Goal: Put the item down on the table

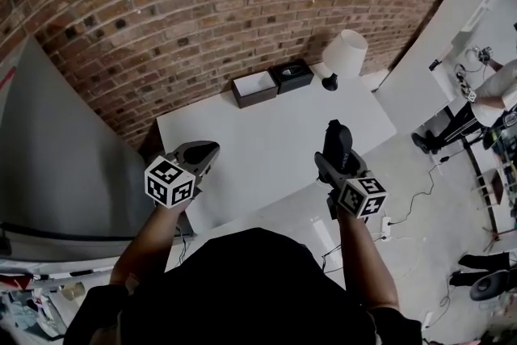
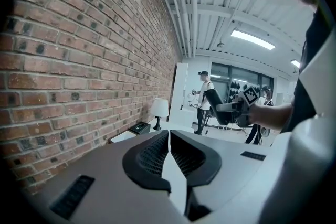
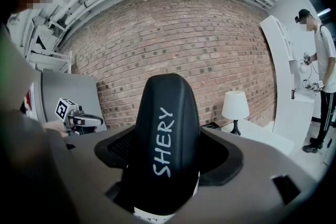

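a brick wall (image 1: pixel 161 4) backs a white table (image 1: pixel 258 145) with a lamp (image 1: pixel 343 52). the right gripper (image 3: pixel 168 165) pinches a black case (image 3: pixel 167 134) marked shery, up in the air by the table's front edge. the left gripper (image 2: pixel 169 139) is pressed together, empty.

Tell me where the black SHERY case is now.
The case is clamped in the right gripper, over the near right edge of the white table in head view, lamp beyond.
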The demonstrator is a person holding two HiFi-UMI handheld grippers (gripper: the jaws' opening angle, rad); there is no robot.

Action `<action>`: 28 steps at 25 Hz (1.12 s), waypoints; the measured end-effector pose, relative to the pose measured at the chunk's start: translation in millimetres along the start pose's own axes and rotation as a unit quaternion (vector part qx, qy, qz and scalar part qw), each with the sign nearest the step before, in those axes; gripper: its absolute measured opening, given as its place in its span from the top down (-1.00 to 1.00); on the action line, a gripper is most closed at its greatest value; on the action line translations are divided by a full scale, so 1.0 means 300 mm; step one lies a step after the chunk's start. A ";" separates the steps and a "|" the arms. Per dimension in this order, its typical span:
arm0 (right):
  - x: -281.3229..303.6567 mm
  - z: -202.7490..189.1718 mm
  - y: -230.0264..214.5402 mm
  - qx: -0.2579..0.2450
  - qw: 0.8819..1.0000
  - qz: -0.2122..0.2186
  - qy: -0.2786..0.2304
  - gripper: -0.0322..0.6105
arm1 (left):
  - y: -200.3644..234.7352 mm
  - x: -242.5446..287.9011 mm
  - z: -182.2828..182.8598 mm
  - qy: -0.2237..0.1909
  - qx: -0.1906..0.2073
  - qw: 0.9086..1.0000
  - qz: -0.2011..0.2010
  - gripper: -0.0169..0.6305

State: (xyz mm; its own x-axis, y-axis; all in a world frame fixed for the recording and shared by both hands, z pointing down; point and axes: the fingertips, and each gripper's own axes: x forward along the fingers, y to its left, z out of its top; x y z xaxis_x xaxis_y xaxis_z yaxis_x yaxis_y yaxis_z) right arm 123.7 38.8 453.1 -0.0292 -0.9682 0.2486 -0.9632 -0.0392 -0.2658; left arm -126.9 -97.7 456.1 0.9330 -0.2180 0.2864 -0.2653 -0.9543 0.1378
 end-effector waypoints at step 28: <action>0.309 0.088 -0.146 0.015 0.998 0.057 0.019 -0.22 | 0.173 0.152 0.054 0.000 -0.022 0.998 0.053 0.86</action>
State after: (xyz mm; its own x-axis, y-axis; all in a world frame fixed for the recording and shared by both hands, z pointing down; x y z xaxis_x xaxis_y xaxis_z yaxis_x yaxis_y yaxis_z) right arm 170.2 -55.6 463.0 -0.1485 -0.9565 0.2511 -0.9447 0.0621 -0.3221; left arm -94.2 -160.3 460.9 0.8991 -0.3172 0.3017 -0.3730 -0.9159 0.1484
